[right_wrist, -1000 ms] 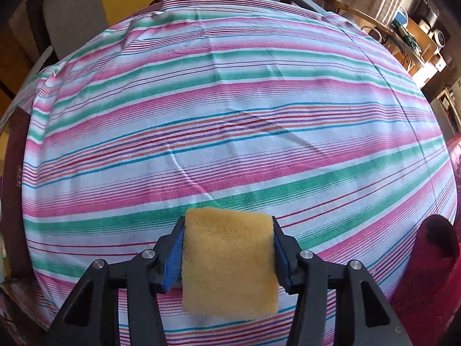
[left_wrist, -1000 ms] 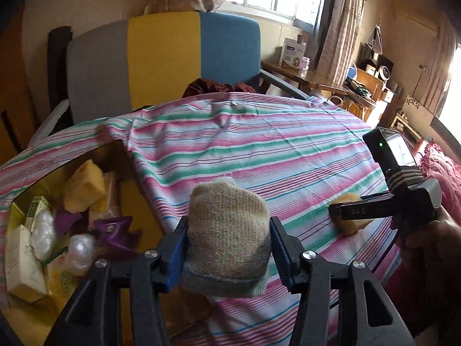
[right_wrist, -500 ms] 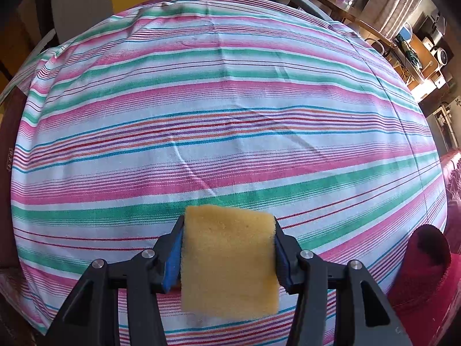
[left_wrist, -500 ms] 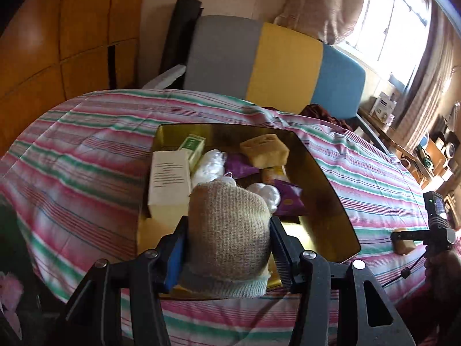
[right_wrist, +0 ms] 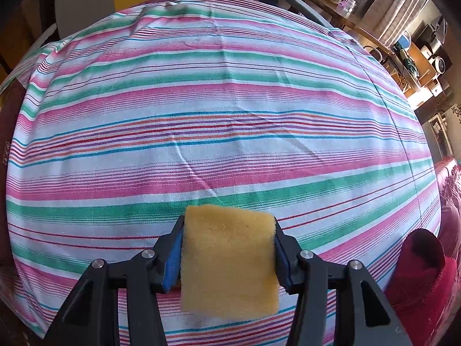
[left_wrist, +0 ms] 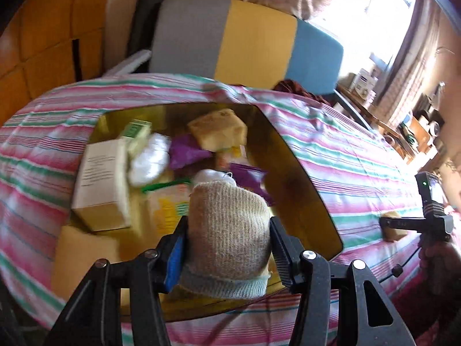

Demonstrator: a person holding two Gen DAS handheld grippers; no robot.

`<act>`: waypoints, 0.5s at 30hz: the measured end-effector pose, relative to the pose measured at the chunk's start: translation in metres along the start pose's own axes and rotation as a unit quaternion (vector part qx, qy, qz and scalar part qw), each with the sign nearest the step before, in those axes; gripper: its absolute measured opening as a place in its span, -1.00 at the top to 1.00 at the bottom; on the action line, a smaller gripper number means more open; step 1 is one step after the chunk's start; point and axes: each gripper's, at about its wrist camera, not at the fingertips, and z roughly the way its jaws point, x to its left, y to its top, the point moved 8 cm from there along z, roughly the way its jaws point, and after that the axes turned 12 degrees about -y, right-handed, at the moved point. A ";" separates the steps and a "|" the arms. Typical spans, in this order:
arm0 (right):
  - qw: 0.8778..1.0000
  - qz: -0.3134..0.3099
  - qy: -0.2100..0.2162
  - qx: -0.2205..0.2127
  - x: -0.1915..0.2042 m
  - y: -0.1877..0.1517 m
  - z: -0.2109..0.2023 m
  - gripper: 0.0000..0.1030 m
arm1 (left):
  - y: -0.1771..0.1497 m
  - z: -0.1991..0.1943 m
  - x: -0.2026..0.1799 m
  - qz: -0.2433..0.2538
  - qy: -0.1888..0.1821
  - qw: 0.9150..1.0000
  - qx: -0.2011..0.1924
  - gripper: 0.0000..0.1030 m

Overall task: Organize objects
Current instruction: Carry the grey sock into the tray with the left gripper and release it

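My left gripper (left_wrist: 227, 248) is shut on a beige knitted sock (left_wrist: 227, 230) and holds it over the near part of a yellow tray (left_wrist: 305, 190). The tray holds a white box (left_wrist: 100, 181), a yellow sponge (left_wrist: 219, 128), purple packets (left_wrist: 187, 151), white wads (left_wrist: 149, 158) and other small items. My right gripper (right_wrist: 229, 248) is shut on a yellow sponge (right_wrist: 229, 262) just above the striped cloth (right_wrist: 201, 115). It also shows at the right of the left wrist view (left_wrist: 389, 226).
The striped cloth (left_wrist: 345, 155) covers the whole table. A grey, yellow and blue chair back (left_wrist: 245, 37) stands behind it. A dark red cloth (right_wrist: 420, 276) lies at the right edge. Shelves with clutter (right_wrist: 417, 54) stand at the far right.
My left gripper has swung left from the bare cloth to above the tray, and moved closer to its contents, still holding the sock. My right gripper has stayed almost still with the sponge.
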 end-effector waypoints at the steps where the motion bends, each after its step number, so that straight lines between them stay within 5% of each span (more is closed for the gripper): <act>1: 1.000 0.000 0.000 0.000 0.000 0.001 0.000 -0.04 | 0.000 0.009 -0.003 0.002 -0.001 1.000 0.011 -0.05; 7: 1.000 0.000 0.000 0.000 0.001 0.000 0.001 -0.04 | -0.007 0.048 0.008 -0.018 0.005 0.997 0.071 -0.09; 12: 1.000 0.000 0.002 0.000 0.001 0.004 0.002 -0.04 | -0.012 0.051 0.032 -0.027 0.063 0.995 0.068 -0.12; 15: 1.000 -0.001 0.001 0.000 0.004 0.004 0.001 -0.04 | -0.013 0.047 0.038 -0.033 0.065 0.995 0.063 -0.09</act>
